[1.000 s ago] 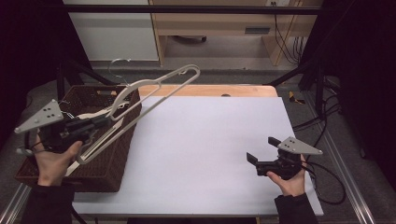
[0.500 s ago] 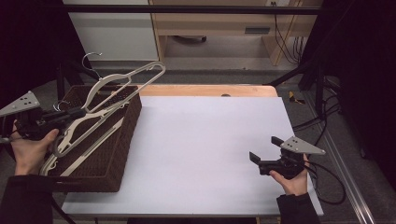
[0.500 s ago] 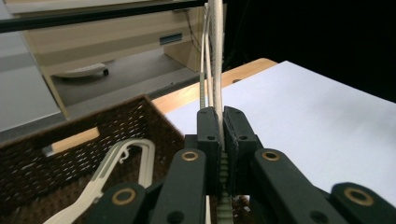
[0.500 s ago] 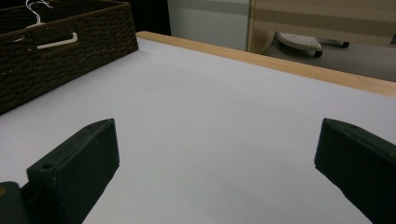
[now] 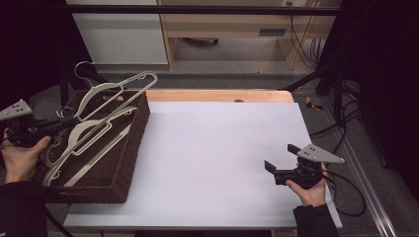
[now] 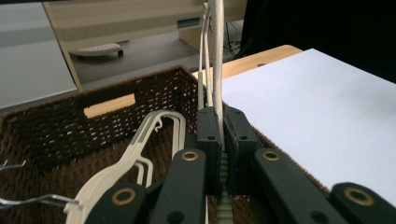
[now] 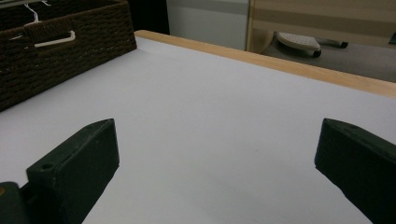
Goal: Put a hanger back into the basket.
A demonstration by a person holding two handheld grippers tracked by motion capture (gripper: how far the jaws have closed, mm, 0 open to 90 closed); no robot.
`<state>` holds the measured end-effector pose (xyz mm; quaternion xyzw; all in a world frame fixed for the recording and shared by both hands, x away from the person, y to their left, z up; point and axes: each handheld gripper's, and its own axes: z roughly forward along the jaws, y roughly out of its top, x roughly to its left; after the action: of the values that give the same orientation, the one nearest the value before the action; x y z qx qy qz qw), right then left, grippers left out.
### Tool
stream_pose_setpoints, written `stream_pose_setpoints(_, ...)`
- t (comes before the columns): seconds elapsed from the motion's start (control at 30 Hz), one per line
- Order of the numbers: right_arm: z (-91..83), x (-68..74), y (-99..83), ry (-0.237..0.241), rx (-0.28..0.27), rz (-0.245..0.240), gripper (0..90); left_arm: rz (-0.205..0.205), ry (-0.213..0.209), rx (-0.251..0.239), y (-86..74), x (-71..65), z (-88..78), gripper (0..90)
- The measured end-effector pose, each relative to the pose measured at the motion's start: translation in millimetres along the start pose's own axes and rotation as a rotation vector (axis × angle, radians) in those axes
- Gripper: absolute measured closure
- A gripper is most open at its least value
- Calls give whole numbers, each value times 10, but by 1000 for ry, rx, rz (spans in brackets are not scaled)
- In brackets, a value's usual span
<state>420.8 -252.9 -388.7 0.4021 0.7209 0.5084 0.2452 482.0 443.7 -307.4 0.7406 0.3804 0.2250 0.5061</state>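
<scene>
- Hanger of pale plastic is the thing in hand: it slants up out of the basket, its far end poking past the basket's back rim and its lower part down among the others inside. In the left claw view its thin bar rises straight up from between the pads.
- Bench with a white top and a wooden strip along its far edge carries the basket at its left end.
- Basket, dark brown wicker, holds several more pale hangers lying flat and overlapping.
- Left claw, over the basket's left side, is clamped tight on the hanger's bar.
- Right claw sits low at the bench's right near corner, jaws spread wide with nothing between them, well apart from the basket.
</scene>
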Motion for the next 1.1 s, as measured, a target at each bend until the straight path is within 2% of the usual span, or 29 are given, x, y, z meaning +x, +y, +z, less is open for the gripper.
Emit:
stream_pose_setpoints(0.33, 14, 2, -6, 4, 8, -1, 3, -37, 1, 28, -210, 183, -77, 856)
stream_pose_setpoints(0.47, 14, 2, -6, 3, 9, 0, 3, -53, -9, 18, -282, 230, -127, 856)
stream_pose_setpoints(0.57, 15, 4, -8, 3, 11, -3, 3, -65, -1, 12, -328, 266, -202, 856)
stream_pose_setpoints(0.83, 19, 9, -8, 4, 13, 0, 3, -85, 9, 39, -433, 295, -310, 856)
stream_pose_setpoints(0.97, 18, 12, -7, 6, 13, 1, 3, -107, 7, 77, -526, 271, -283, 856)
stream_pose_setpoints(1.1, 23, 17, -9, 7, 15, 0, 3, -129, 27, 119, -585, 211, -211, 856)
